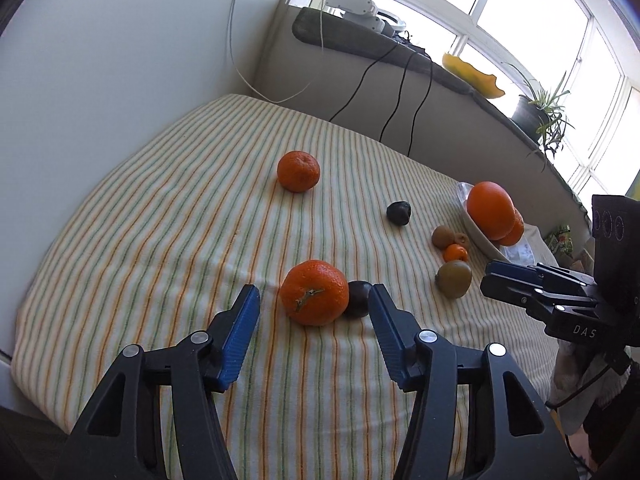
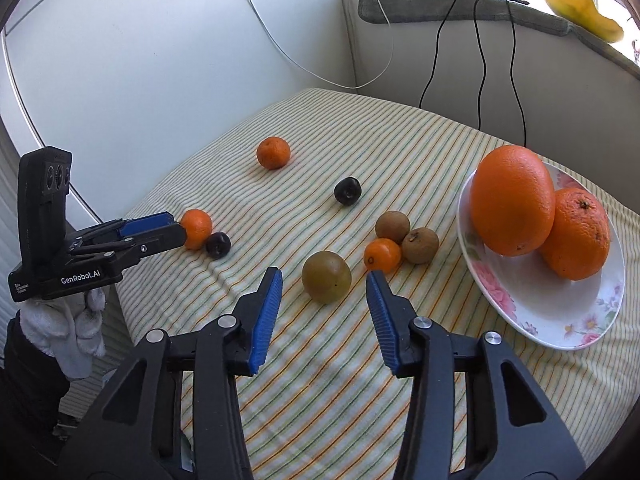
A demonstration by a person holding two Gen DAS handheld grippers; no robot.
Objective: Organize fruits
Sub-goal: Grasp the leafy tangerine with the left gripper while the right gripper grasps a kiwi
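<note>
In the left wrist view a large tangerine (image 1: 314,292) lies on the striped cloth (image 1: 180,220) with a dark plum (image 1: 358,299) touching its right side. My left gripper (image 1: 313,294) is open around both, its pads clear of the tangerine. In the right wrist view a greenish-brown round fruit (image 2: 326,276) sits between the fingers of my right gripper (image 2: 324,278), which is open with a gap on each side. A flowered white plate (image 2: 560,336) at the right holds two big oranges (image 2: 512,200).
Loose on the cloth are another tangerine (image 2: 273,153), a second plum (image 2: 348,191), two kiwis (image 2: 393,227) and a small tangerine (image 2: 382,255). A white wall borders the left. Behind the table runs a sill (image 1: 400,56) with dangling cables (image 2: 480,60).
</note>
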